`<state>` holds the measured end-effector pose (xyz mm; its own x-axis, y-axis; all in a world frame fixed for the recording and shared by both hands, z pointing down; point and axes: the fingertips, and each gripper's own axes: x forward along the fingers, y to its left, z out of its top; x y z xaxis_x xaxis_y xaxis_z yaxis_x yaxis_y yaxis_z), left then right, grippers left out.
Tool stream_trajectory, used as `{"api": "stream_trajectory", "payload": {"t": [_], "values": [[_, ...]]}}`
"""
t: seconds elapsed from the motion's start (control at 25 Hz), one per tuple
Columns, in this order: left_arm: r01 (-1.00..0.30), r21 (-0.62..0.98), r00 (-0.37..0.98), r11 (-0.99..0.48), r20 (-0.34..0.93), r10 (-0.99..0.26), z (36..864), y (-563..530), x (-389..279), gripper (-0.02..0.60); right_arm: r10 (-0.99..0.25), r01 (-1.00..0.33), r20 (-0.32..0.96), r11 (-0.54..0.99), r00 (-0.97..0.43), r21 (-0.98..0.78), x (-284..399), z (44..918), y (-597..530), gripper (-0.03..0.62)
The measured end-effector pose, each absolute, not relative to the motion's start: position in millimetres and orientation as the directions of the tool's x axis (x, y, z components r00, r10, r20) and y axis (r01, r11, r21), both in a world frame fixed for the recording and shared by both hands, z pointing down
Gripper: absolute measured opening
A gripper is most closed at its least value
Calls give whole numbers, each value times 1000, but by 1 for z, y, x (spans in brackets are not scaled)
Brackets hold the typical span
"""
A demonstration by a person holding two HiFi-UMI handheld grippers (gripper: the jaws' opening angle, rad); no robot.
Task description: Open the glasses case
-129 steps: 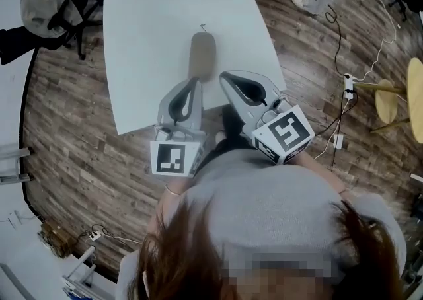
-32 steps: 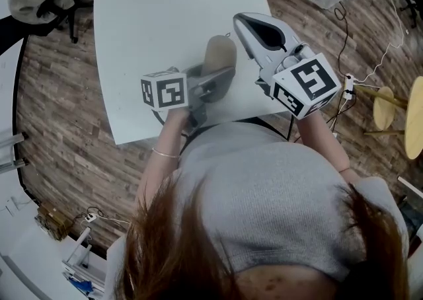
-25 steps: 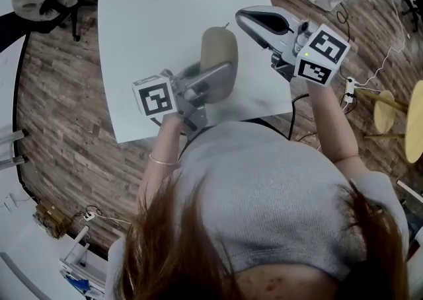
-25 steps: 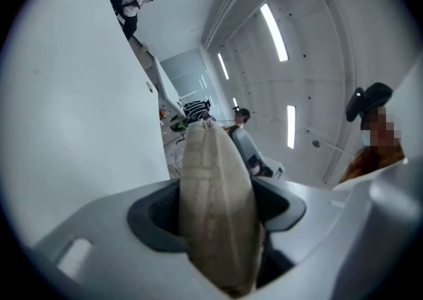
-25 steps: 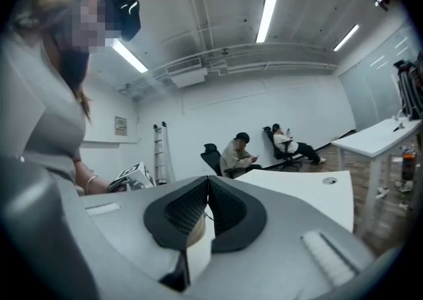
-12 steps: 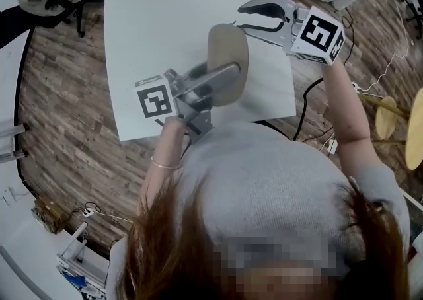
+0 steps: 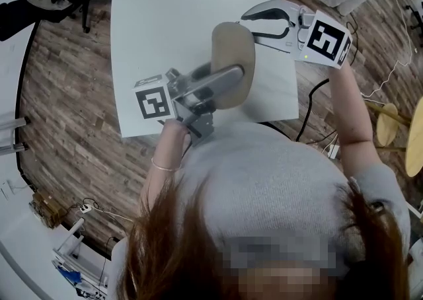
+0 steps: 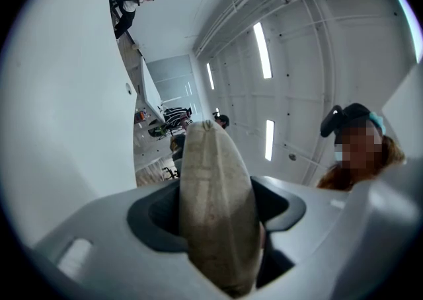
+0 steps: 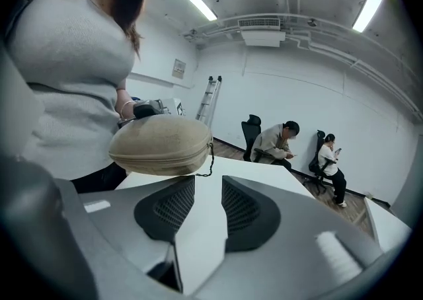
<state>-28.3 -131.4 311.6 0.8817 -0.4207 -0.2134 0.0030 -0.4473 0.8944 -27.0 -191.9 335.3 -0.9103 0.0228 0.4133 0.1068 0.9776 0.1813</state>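
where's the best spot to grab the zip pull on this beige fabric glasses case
Likely the small dark zip cord hanging clear at the free end of the beige fabric glasses case, away from where the left gripper clamps it. Come in from that end, pinching across it.

Office-like lab: white table [image 7: 165, 28], people [image 9: 277, 141] on swivel chairs [image 9: 252, 128] (bare ceiling ducts [image 9: 264, 28], ladder [image 9: 209, 99]).

1. A light grey knitted top [image 7: 264, 186]; the forearms are uncovered.
2. Reddish-brown hair [image 7: 173, 246].
3. A thin bracelet [image 7: 160, 165] on the left wrist.
4. The left gripper [image 7: 236, 75] and right gripper [image 7: 250, 26] have smooth grey shells.
5. Each carries a white marker cube [image 7: 153, 102] printed with black squares.
6. The right gripper's pads [image 9: 168, 211] are dark with a fine mesh.
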Motion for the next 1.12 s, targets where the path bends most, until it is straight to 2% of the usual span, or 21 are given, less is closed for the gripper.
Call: {"api": "stream_trajectory", "payload": {"t": [0.16, 0.4, 0.72, 0.96, 1.12], "values": [[42, 880, 898, -474, -241, -367, 301, -123, -18, 296, -23, 67, 354, 969, -935, 239, -36, 330, -192, 130], [58, 878, 894, -474, -257, -367, 297, -120, -20, 296, -92, -33, 231, 968, -969, 248, -39, 312, -195, 30], [72, 869, 882, -490, -285, -375, 292, -116, -24, 296, -137, -65, 218, 949, -966, 309, -35, 301, -194, 23], [47, 847, 838, -529, -322, -440, 285, -121, -35, 295, -234, -167, 157, 920, -959, 355, -32, 294, -195, 12], [3, 844, 820, -537, -309, -482, 288, -123, -37, 294, -297, -162, 219, 862, -930, 480, -27, 303, -188, 8]]}}
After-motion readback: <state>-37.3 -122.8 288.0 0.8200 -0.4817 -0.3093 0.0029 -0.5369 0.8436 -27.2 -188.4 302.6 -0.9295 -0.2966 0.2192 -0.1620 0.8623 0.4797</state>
